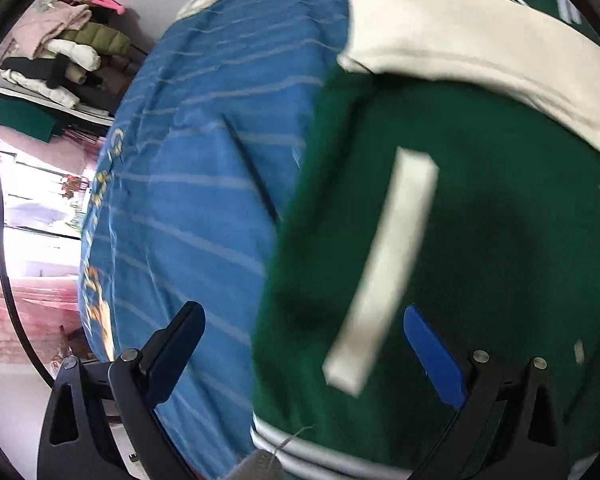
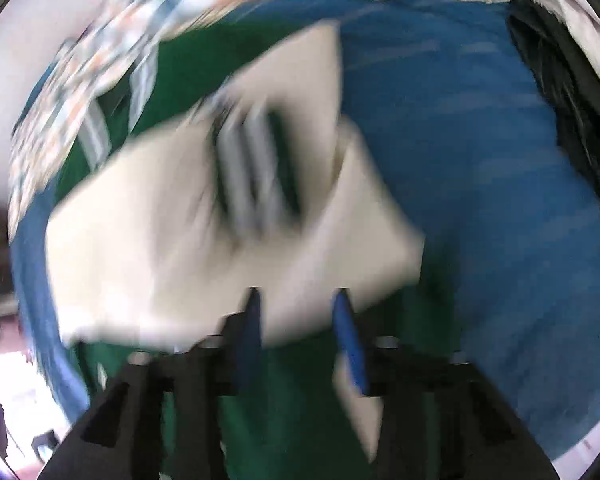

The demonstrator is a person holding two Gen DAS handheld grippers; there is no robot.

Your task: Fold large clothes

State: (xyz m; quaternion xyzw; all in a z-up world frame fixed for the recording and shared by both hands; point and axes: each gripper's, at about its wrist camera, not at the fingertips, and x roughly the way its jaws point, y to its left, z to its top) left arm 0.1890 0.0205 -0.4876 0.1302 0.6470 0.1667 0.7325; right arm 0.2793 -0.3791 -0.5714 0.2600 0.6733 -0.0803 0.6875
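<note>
A green jacket [image 1: 480, 240] with cream sleeves [image 1: 460, 40] and a cream pocket strip [image 1: 384, 268] lies on a blue striped bedsheet [image 1: 204, 184]. My left gripper [image 1: 300, 320] is open and empty, hovering over the jacket's left edge near its striped hem [image 1: 300, 452]. In the blurred right wrist view the jacket [image 2: 284, 412] has both cream sleeves [image 2: 160, 240] folded across it, with a striped cuff [image 2: 256, 176] on top. My right gripper [image 2: 298, 296] is open with a moderate gap, just above the sleeve edge, holding nothing that I can see.
A stack of folded jackets [image 1: 60, 56] sits on a rack at the far left. A plaid blanket [image 2: 100, 64] lies at the head of the bed. A dark garment [image 2: 572, 120] lies at the right. The bed edge drops off at the left [image 1: 96, 280].
</note>
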